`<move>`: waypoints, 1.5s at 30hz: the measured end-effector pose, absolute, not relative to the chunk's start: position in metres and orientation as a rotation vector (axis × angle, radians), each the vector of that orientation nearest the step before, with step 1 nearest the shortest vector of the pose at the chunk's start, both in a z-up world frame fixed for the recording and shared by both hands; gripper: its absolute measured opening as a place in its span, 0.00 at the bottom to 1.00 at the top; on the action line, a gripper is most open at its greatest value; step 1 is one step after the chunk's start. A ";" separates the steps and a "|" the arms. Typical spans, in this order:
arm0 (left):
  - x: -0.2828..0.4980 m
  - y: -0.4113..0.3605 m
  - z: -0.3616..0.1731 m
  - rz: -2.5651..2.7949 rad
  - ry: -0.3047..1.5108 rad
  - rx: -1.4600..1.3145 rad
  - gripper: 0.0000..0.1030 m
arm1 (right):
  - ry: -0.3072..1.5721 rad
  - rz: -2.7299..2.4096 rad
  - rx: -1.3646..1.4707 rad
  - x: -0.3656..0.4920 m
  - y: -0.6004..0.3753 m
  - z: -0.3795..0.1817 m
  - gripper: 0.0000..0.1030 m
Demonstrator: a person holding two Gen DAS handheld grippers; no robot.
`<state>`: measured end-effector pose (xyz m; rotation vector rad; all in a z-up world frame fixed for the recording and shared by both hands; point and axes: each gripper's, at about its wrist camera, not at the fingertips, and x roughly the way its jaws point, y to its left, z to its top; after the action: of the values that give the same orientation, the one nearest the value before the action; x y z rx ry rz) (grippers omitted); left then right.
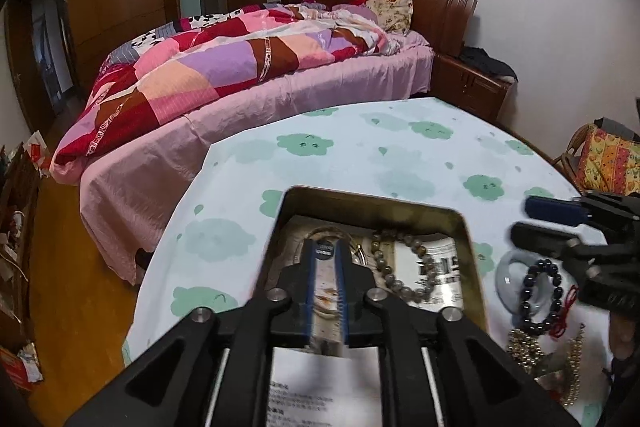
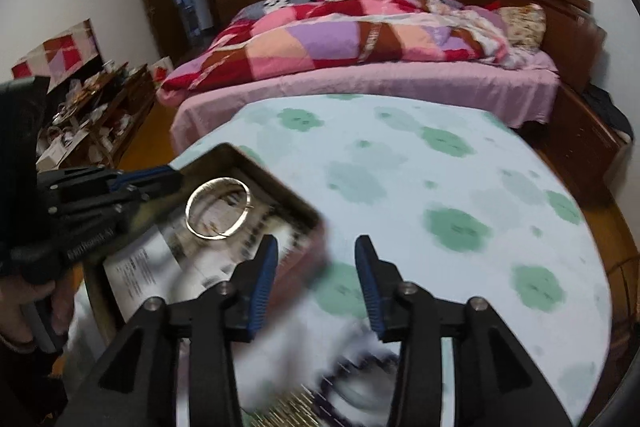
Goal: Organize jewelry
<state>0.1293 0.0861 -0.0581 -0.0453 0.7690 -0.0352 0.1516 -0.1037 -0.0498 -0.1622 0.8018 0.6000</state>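
Note:
An open metal tin (image 1: 372, 197) stands on the cloud-print tablecloth (image 1: 360, 147). It holds a grey-brown bead bracelet (image 1: 429, 267), a thin silver bangle (image 2: 218, 209) and printed paper. My left gripper (image 1: 326, 255) hangs over the tin's inside, its blue pads a narrow gap apart, with only the tin floor showing between them. Right of the tin lie a pale jade bangle (image 1: 506, 275), a dark bead bracelet (image 1: 525, 303), a red string (image 1: 566, 311) and gold bead chains (image 1: 520, 347). My right gripper (image 2: 316, 255) stands open above that blurred pile, beside the tin (image 2: 276, 183). It holds nothing.
A bed (image 1: 280, 67) with a patchwork quilt runs along the table's far side. A nightstand (image 1: 472, 83) stands behind to the right, a cushioned chair (image 1: 608, 163) at the right edge. A person's hand (image 2: 48, 307) holds the left gripper (image 2: 156, 187). A cluttered low shelf (image 2: 92, 115) lines the left wall.

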 end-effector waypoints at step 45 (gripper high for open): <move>0.094 -0.042 -0.070 -0.231 0.784 0.063 0.44 | 0.825 0.471 -0.056 0.085 -0.180 -0.095 0.09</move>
<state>0.0938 -0.0424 -0.0704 0.0629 0.7845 -0.2307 0.0854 -0.1797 -0.0955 -0.0562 0.8246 0.4709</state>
